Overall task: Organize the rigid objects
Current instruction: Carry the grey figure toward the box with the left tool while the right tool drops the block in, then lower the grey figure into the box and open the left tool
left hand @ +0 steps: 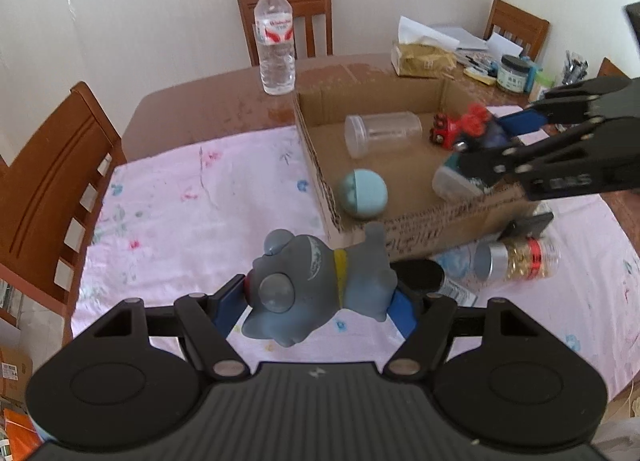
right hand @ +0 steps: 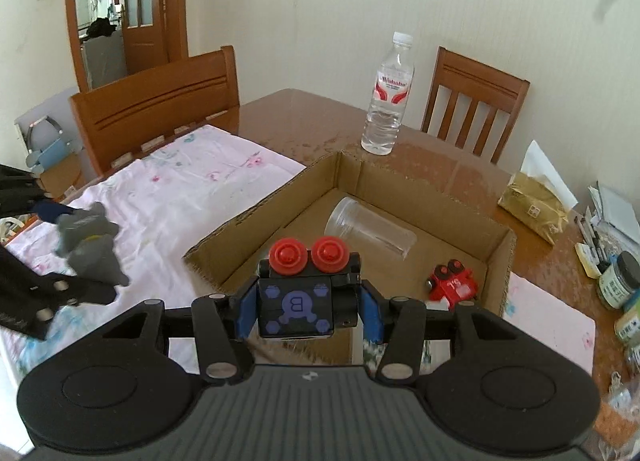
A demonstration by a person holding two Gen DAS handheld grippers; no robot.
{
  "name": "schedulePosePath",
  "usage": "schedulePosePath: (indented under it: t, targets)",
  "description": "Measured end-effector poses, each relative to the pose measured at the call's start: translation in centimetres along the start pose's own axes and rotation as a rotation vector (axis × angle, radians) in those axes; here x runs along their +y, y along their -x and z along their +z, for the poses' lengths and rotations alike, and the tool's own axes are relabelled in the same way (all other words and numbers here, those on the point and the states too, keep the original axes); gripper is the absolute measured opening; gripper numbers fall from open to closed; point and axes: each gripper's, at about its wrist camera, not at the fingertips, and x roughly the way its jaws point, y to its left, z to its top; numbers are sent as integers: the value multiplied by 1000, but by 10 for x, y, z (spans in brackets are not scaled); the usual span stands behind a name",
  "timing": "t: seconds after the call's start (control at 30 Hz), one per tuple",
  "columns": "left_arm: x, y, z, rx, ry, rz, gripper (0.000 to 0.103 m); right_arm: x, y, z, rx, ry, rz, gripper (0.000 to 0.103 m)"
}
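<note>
**Both toys gripped, box lying ahead**

The blue block toy (right hand: 296,307), red knobs pointing upward, is sitting clenched in the right gripper (right hand: 306,311), hanging over the near wall of the cardboard box (right hand: 496,257); it is the nearer one. The grey figurine (left hand: 316,285) is lying crosswise, squeezed in the left gripper (left hand: 320,303) above the pink cloth (left hand: 192,205), the box being ahead and rightward.
</note>
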Motion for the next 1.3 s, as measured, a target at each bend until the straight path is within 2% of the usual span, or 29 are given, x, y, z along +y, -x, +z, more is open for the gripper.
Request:
schedulePosePath:
  t: [0.1, 0.13, 0.17, 0.23, 0.3, 0.6, 0.73, 0.9, 1.07, 1.17, 1.23, 1.3]
  targets:
    - [2, 1, 6, -13, 1, 7, 72, -2, -16, 3, 19, 4, 7, 58]
    - [2, 1, 9, -17, 0, 12, 72, -1, -20, 3, 27, 7, 9, 64]
    - [3, 2, 11, -20, 0, 15, 72, 0, -22, 3, 28, 6, 1, 78]
    - [5, 1, 16, -26, -3, 19, 72, 0, -22, 0, 17, 2, -4, 96]
    - [6, -1, 20, -28, -10, 21, 72, 1, -17, -4, -3, -13, -2, 103]
    - [-6, -24, 60, -59, -87, -22, 72, -7, 7, -12, -8, -90, -66, 103]
    - [-21, -46, 88, -61, -126, -80, 73, -13, 16, -17, -6, -114, -97, 103]
    - [-40, -82, 124, -68, -160, -103, 73, -19, 24, -23, -5, -147, -131, 103]
    - [-52, -128, 152, -49, -163, -70, 73, -24, 32, -29, -4, -189, -165, 103]
    - [-50, -151, 163, -28, -131, -49, 73, -25, 38, -33, -2, -209, -184, 103]
    - [-48, -160, 168, -24, -119, -27, 77, -25, 42, -36, 0, -217, -195, 103]
    - [-44, -162, 170, -26, -104, -17, 89, -25, 44, -38, 4, -219, -197, 103]
